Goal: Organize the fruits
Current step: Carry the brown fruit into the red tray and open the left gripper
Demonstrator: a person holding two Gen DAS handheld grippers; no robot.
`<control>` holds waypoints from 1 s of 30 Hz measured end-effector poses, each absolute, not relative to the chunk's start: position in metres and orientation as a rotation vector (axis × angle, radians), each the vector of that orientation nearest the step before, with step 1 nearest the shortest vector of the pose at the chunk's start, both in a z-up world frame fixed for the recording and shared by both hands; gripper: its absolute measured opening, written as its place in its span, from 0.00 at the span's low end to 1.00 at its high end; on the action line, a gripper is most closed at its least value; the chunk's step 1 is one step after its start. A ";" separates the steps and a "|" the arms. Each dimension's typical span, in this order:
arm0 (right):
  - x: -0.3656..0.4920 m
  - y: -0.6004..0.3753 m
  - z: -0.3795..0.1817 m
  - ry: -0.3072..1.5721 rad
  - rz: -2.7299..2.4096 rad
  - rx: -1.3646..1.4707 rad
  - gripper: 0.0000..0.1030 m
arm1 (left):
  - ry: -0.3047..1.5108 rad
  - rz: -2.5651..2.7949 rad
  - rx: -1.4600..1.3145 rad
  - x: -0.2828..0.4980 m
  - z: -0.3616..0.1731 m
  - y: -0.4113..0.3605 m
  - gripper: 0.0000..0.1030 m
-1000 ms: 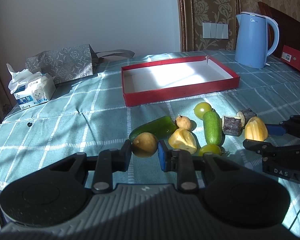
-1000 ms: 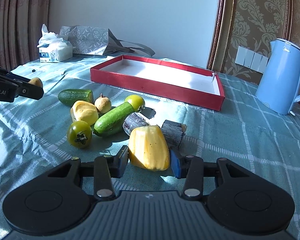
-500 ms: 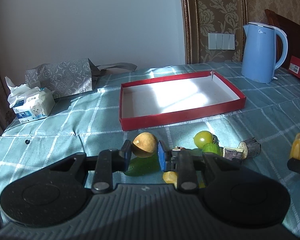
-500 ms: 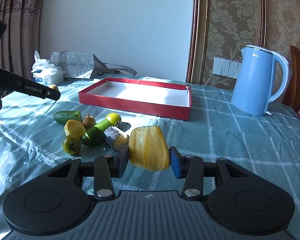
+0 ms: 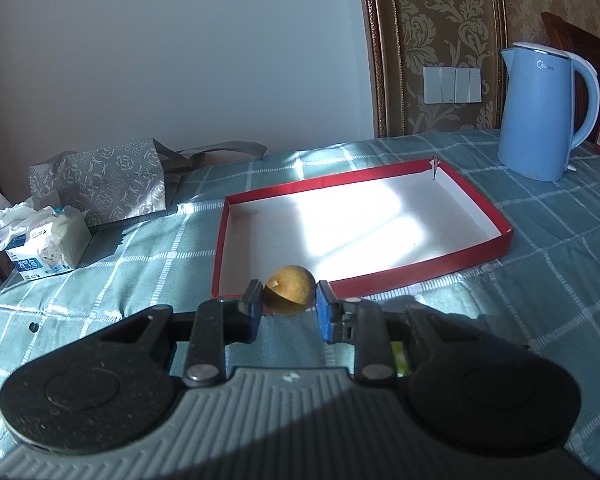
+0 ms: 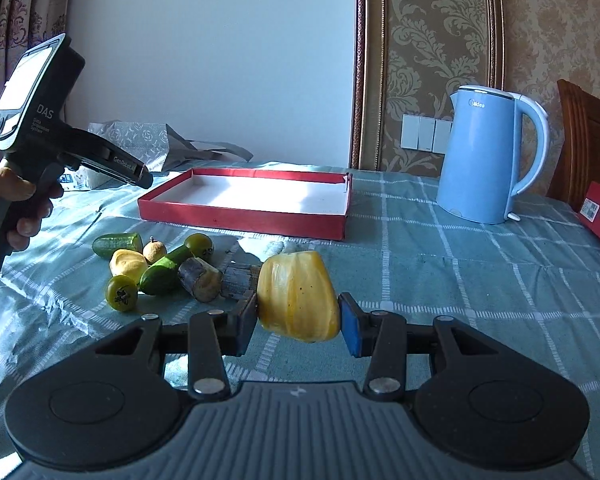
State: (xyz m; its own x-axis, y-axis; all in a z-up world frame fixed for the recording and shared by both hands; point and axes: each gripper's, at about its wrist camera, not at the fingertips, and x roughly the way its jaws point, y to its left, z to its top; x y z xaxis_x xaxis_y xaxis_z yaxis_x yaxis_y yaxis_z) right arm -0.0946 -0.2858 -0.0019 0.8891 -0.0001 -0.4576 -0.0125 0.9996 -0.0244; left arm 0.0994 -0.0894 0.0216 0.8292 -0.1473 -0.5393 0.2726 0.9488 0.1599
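Small brown round fruit (image 5: 290,290) clamped between left gripper (image 5: 288,306) pads, poised above near-left corner of red tray (image 5: 476,246); tray empty. Yellow jackfruit pod (image 6: 298,297) pinched in right gripper (image 6: 298,318), clear of checked tablecloth (image 6: 480,280), tray at our 11 o'clock. Loose pile (image 6: 160,266) of cucumber, green tomatoes and cane pieces waited at 10 o'clock. We judged best: carry brown fruit past tray wall, lower near floor before releasing, since round fruit rolls; keep pod squeeze gentle; space grippers apart.
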 end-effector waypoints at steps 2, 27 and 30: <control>-0.094 -0.290 -0.003 0.476 0.005 -0.016 0.42 | 0.549 -0.215 0.244 0.120 0.022 -0.100 0.25; -0.098 -0.320 -0.009 0.497 -0.053 0.042 0.42 | 0.748 -0.106 0.232 0.282 -0.032 -0.153 0.25; -0.098 -0.319 -0.009 0.499 -0.052 0.038 0.42 | 0.756 -0.099 0.232 0.285 -0.034 -0.153 0.25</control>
State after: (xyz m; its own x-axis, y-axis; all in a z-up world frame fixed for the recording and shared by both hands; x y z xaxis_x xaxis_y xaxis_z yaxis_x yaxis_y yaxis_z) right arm -0.0984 -0.3187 -0.0088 0.8766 -0.0401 -0.4796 0.0587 0.9980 0.0237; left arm 0.2852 -0.1530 -0.0342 0.7243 -0.0061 -0.6895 0.1722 0.9699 0.1722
